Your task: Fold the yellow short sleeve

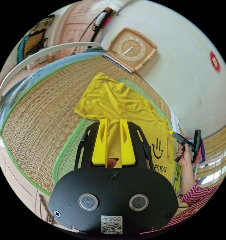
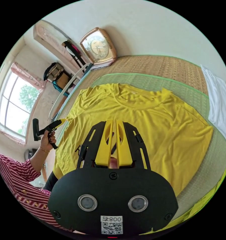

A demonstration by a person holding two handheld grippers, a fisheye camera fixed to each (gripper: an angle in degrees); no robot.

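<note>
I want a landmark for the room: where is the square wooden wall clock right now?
The square wooden wall clock leans against the white wall at the far edge of the woven straw mat, beyond the yellow short-sleeve shirt's collar.

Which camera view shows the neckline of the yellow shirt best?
The right gripper view: the yellow shirt lies spread flat there with its neckline facing the camera. In the left gripper view the shirt appears edge-on and stretched, so the neckline is hard to make out.

Smooth yellow cloth shirt (image 2: 143, 125), rough woven mat (image 1: 42, 112)
</note>
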